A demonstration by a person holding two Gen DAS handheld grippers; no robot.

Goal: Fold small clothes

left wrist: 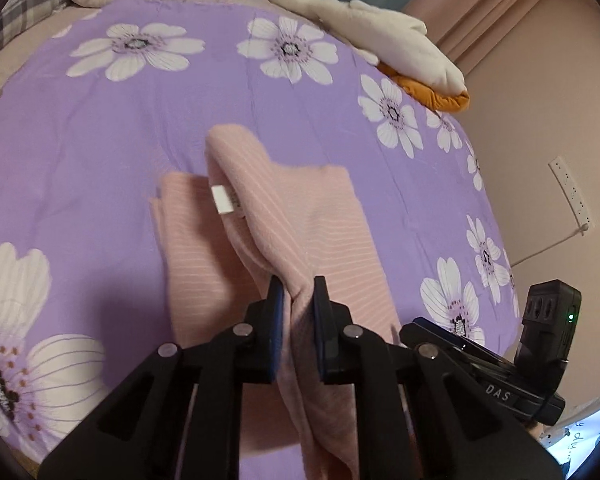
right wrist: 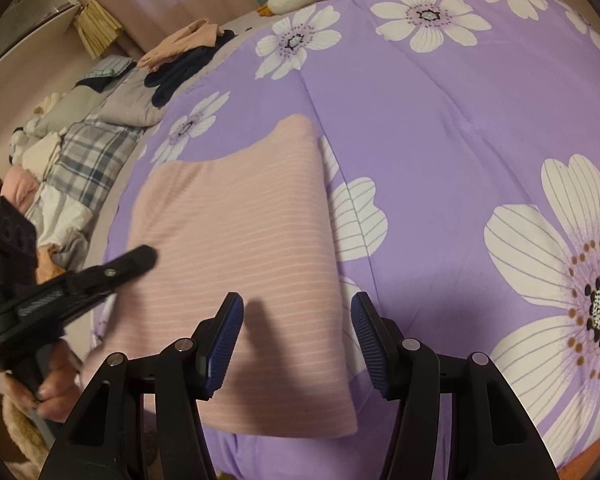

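Left wrist view: left gripper (left wrist: 297,292) is pinched on a bunched fold of the pink striped garment (left wrist: 300,224), near the quilt's near edge. Fabric runs up and away from the jaws toward the quilt's middle; a white label (left wrist: 223,199) shows on the turned-over flap. The purple floral quilt (left wrist: 100,140) carries everything.

Right wrist view: right gripper (right wrist: 296,336) is spread, holding nothing, hovering over the garment's near right corner (right wrist: 332,412). The garment (right wrist: 236,232) lies flat here, long axis running from the near edge toward the far edge. Left gripper (right wrist: 132,260) enters at the garment's left side.

Judgement: 1 corner gripped, the right-hand one next; right hand is nearer.
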